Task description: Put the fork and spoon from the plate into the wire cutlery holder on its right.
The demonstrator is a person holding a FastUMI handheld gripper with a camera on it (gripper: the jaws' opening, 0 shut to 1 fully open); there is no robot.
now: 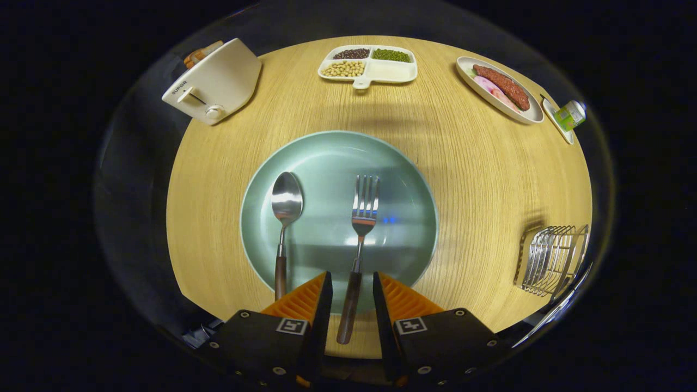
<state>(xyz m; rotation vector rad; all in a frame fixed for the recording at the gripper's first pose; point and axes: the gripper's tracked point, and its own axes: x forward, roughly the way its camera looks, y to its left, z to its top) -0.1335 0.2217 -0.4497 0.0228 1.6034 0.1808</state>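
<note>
Directly ahead of my gripper [351,286] sits a round, pale green plate [403,179] on a light wooden surface [479,185]. My gripper's two fingers are spread apart, released, and nothing is pressed between them. The fork [364,218] lies on the plate with its tines pointing away from me; its dark wooden handle runs back over the near rim and lies in the gap between my fingers, with space on either side as far as I can tell. The spoon [286,204] lies on the plate just left of the fork, bowl pointing away, its handle ending beside my left finger.

To the right of the plate, well apart from it and near the surface's edge, stands the wire cutlery holder [552,258], upright.

At the far side of the surface I see a white toaster [215,81] on the left, a white divided dish [368,66] of beans and grains in the middle, and an oval plate of sliced meat [501,88] on the right, with a small green-labelled bottle [570,114] just beyond it.
</note>
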